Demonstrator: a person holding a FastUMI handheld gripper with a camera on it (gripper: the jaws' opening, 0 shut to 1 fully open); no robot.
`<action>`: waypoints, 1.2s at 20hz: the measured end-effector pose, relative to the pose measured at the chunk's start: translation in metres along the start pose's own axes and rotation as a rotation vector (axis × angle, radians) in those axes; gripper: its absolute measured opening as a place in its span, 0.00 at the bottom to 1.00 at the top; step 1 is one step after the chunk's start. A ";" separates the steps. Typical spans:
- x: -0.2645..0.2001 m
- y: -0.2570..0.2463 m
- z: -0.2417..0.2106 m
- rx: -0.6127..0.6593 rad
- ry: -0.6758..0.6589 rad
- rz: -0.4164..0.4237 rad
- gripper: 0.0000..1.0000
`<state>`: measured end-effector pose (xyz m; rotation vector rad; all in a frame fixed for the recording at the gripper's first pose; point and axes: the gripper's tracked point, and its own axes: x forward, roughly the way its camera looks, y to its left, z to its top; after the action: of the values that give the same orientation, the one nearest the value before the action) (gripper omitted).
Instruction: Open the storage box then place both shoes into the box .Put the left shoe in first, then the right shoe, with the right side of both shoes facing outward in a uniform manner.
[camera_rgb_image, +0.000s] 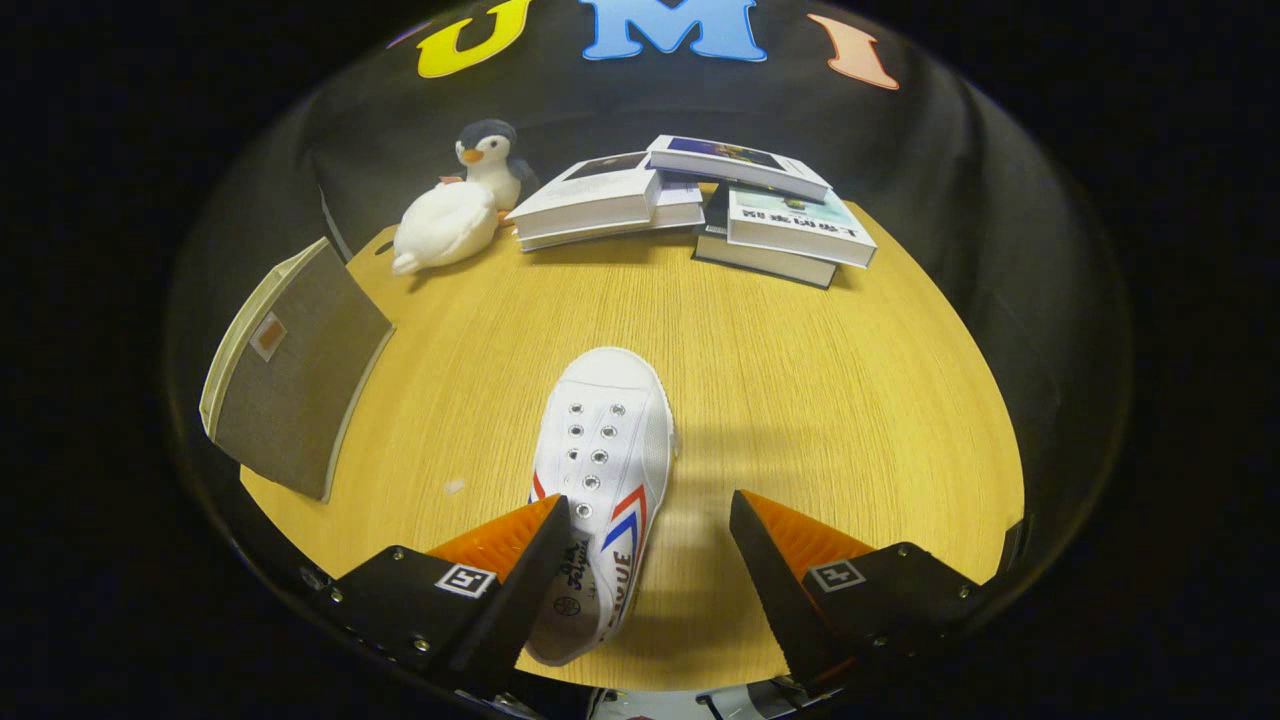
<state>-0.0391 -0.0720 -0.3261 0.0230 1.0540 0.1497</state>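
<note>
Tool (650, 520) spread around white shoe (600, 470) on wooden table (800, 380), books (700, 200) beyond.

Shoe (600, 450), between the claw (650, 545) fingers: white, red and blue chevron stripes.
Counter (800, 400): yellow wood grain.
Storage box (290, 385), beyond the left finger: grey-brown, cream edge.
Penguin toy (487, 160), far ahead: dark and white, orange beak.
</note>
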 end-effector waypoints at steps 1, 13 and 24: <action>0.004 0.000 -0.004 -0.004 0.011 -0.001 0.98; 0.022 0.018 -0.025 0.061 0.085 0.059 0.46; 0.019 0.015 -0.026 0.129 0.078 -0.069 0.03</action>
<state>-0.0545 -0.0565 -0.3538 0.0981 1.1401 0.0202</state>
